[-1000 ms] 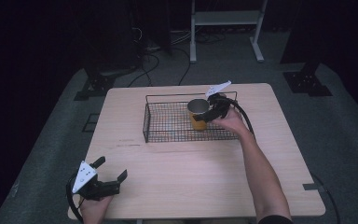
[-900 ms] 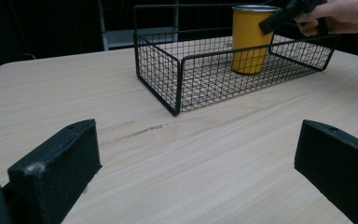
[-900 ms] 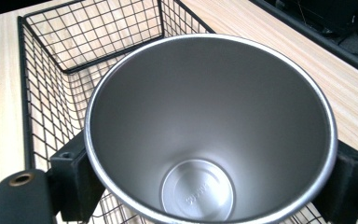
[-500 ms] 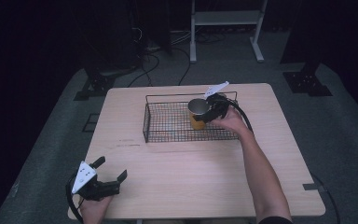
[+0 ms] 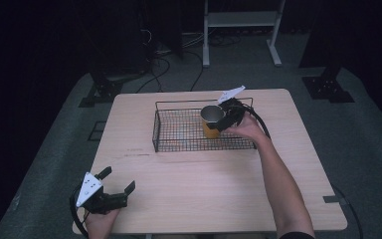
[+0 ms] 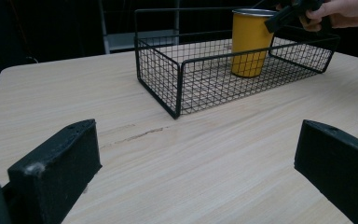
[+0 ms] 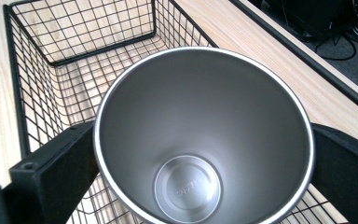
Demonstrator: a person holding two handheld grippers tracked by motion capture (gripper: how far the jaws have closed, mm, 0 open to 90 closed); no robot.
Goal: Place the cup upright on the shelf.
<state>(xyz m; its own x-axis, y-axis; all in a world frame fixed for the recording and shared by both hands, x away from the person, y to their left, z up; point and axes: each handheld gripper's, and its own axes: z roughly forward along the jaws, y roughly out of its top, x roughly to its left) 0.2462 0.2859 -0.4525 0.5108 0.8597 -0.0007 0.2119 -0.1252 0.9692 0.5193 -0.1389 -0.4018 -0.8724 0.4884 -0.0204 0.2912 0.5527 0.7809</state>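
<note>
Cup (image 5: 212,121) stands half-hidden behind basket (image 5: 179,130) mesh, clenched in the right claw (image 5: 224,118).

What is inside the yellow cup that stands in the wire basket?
The yellow cup is empty: its bare steel wall and round bottom show, with the right gripper shut on its rim. The basket floor beneath it is covered.

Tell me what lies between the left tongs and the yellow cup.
In the left gripper view, bare tabletop stretches from the left tongs to the wire basket, whose mesh wall stands in front of the yellow cup.
</note>
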